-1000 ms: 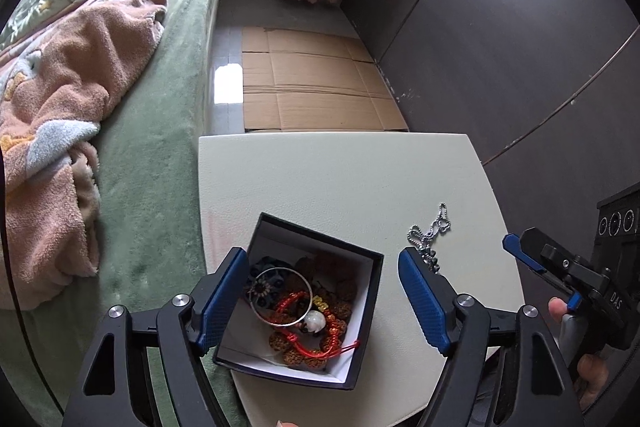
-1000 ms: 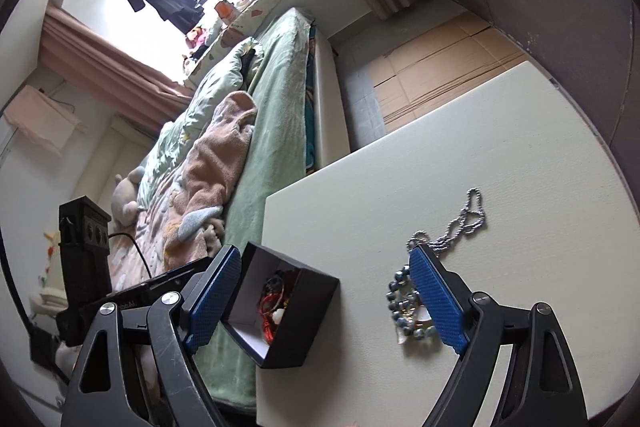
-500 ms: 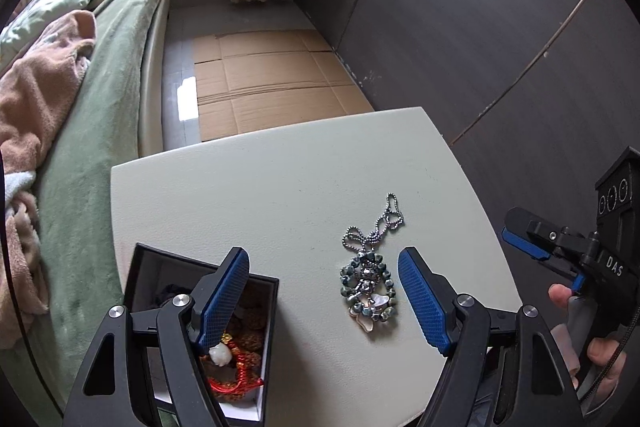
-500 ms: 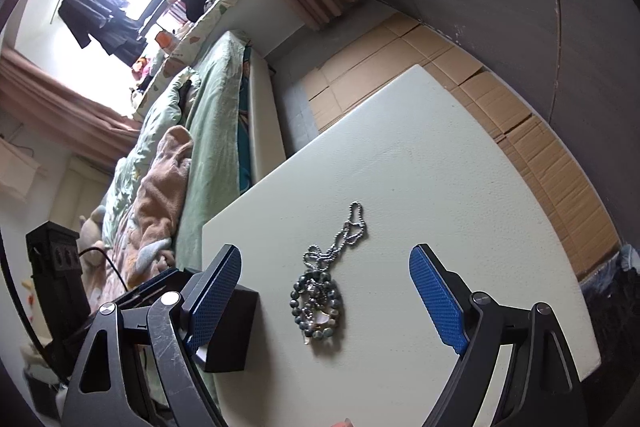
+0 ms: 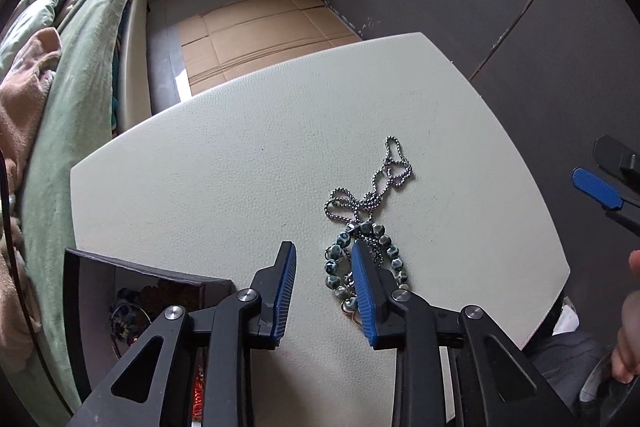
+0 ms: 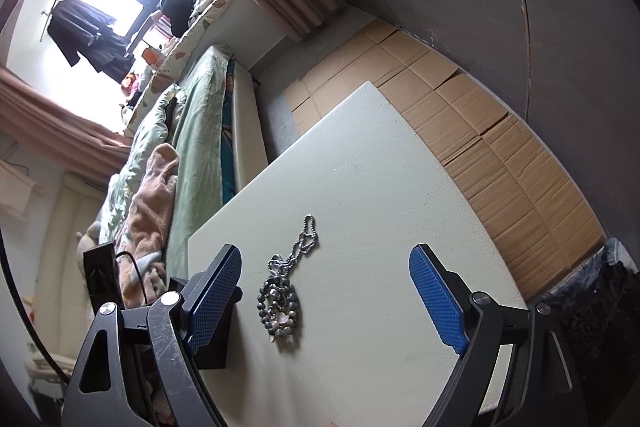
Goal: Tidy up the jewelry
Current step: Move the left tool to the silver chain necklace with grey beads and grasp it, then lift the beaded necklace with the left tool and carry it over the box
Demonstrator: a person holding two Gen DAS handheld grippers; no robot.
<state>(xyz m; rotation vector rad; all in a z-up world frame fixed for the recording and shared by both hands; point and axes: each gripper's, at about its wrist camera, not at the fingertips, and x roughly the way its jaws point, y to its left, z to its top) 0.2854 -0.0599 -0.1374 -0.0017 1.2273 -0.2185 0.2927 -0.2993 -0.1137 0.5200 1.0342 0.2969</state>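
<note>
A dark green beaded bracelet (image 5: 334, 267) (image 6: 280, 307) lies on the pale table (image 5: 240, 155) (image 6: 380, 187), tangled with a silver ball chain (image 5: 376, 187) (image 6: 304, 243). My left gripper (image 5: 322, 247) hangs over the bracelet with its jaws closing. One finger covers the bracelet's middle, and no pad presses on it. The right wrist view shows the bracelet lying free. At the lower left stands the open black box (image 5: 100, 263) (image 6: 216, 331) holding several pieces of jewelry. My right gripper (image 6: 326, 259) (image 5: 596, 187) is open and empty, back from the bracelet.
A bed with a green cover (image 5: 80, 75) and a pink blanket (image 6: 148, 211) runs along the table's left side. Flattened cardboard (image 5: 260, 35) (image 6: 500, 155) covers the floor beyond the table, before a dark wall. A hand (image 5: 628, 327) shows at the right edge.
My left gripper has moved right and down, from over the black box to over the bracelet, and its jaws have narrowed. The right gripper has swung so the bracelet sits between its open fingers.
</note>
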